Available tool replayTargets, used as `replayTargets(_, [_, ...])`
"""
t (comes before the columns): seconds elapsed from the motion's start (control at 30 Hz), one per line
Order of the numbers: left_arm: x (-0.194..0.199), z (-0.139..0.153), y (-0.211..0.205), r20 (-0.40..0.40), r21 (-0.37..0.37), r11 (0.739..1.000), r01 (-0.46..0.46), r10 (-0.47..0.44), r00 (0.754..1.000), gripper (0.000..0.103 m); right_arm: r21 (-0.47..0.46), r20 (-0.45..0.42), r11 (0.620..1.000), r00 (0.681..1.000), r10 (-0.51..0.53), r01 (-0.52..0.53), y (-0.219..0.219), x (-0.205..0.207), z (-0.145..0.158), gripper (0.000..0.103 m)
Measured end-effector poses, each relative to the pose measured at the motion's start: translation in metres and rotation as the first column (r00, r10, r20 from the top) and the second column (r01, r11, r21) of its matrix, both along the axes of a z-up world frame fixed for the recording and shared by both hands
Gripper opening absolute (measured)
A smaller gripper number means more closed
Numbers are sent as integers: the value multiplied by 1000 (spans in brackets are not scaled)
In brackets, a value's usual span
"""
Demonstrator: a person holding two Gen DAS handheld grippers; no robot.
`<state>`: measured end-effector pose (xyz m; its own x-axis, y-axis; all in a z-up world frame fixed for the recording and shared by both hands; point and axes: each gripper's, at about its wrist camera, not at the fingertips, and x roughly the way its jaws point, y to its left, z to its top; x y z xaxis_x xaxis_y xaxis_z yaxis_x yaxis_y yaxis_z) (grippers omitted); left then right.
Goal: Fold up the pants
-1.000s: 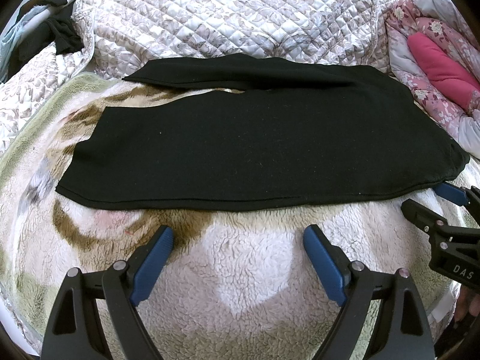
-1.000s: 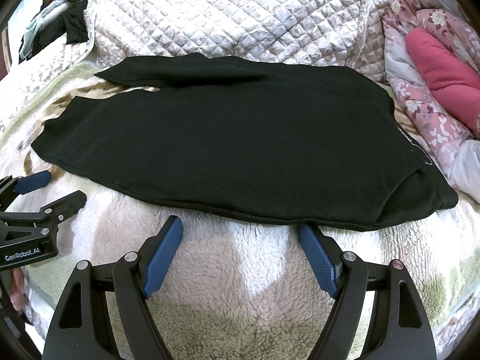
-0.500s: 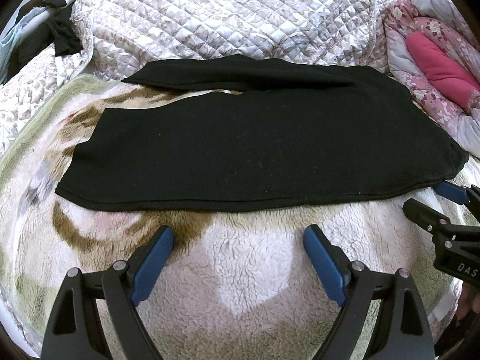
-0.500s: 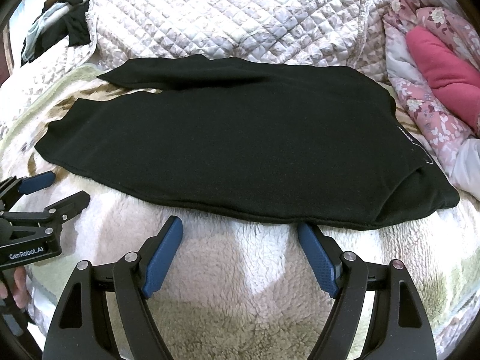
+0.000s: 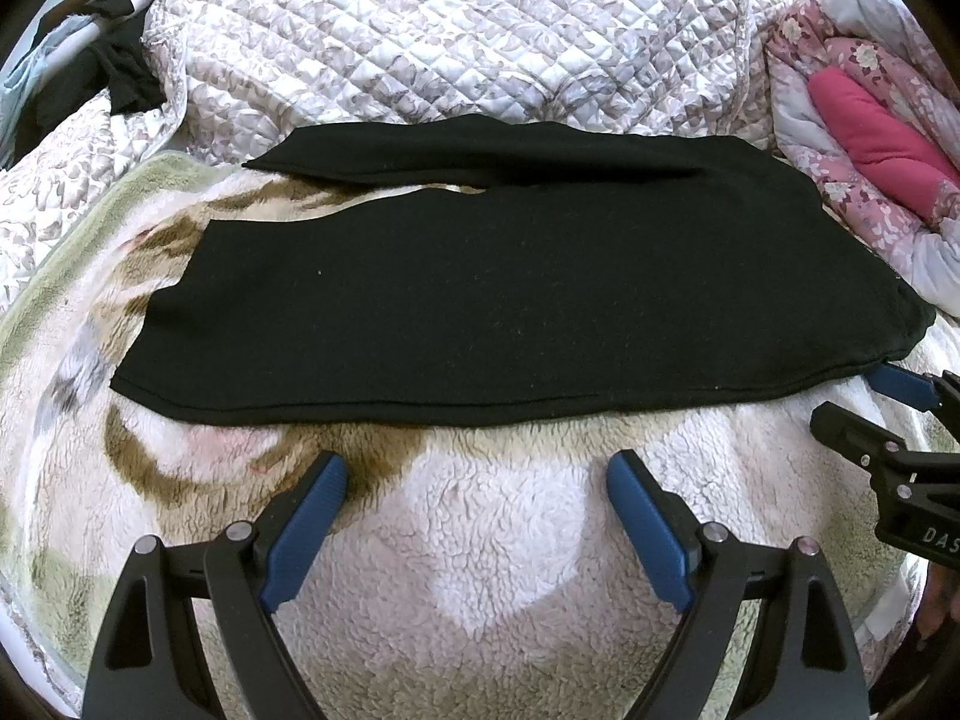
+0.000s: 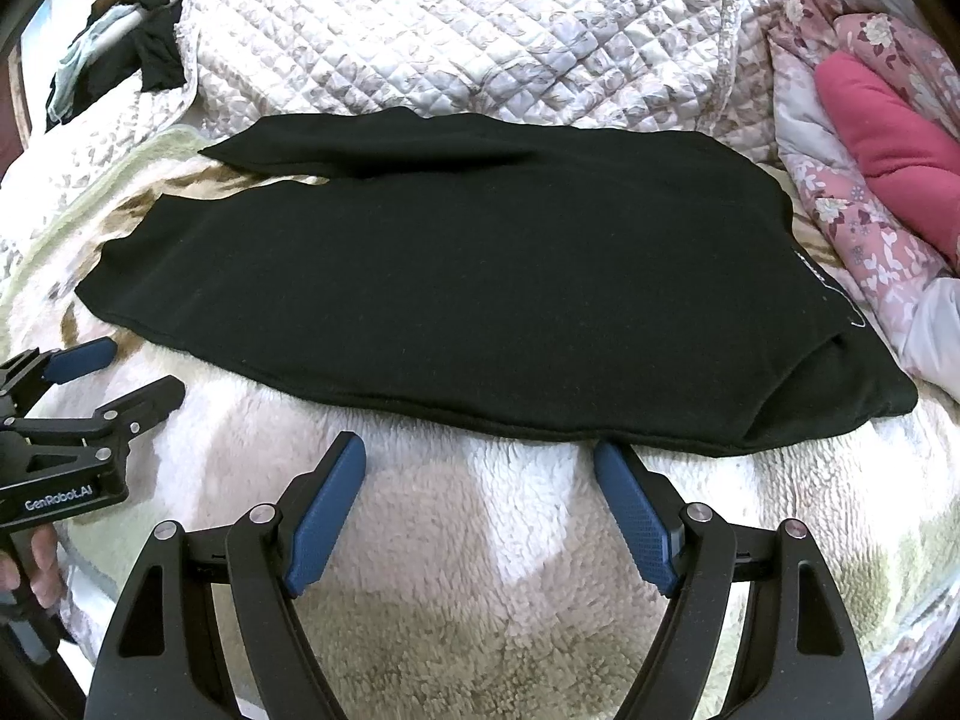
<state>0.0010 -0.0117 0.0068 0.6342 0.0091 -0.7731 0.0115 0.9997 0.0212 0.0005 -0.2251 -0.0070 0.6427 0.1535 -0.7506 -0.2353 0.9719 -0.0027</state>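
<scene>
Black pants (image 5: pixel 510 312) (image 6: pixel 468 300) lie flat across a fleece blanket, legs pointing left and waist at the right. The far leg splays apart from the near one at the left end. My left gripper (image 5: pixel 477 474) hangs open just short of the pants' near hem edge, with nothing between its blue pads. My right gripper (image 6: pixel 480 462) is open too, its right fingertip touching the near edge close to the waist. Each gripper shows in the other's view: the right gripper (image 5: pixel 876 402) at the right side, the left gripper (image 6: pixel 129 369) at the left side.
The patterned fleece blanket (image 5: pixel 468 540) covers the bed under the pants. A quilted white cover (image 5: pixel 456 30) rises behind. Floral pink bedding with a pink pillow (image 5: pixel 882 138) lies at the right. Dark clothes (image 5: pixel 114 72) hang at the far left. A hand (image 6: pixel 42 564) holds the left gripper.
The right gripper has edged slightly forward toward the pants' near edge. The left gripper and the pants have barely moved.
</scene>
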Motion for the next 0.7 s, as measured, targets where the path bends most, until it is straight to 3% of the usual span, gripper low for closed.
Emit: replayTargets(0.7, [-2,4,3,13,-17,1000,-3,3,1000,88,43,-20,998,999,-35,35,-14,-7,7,79])
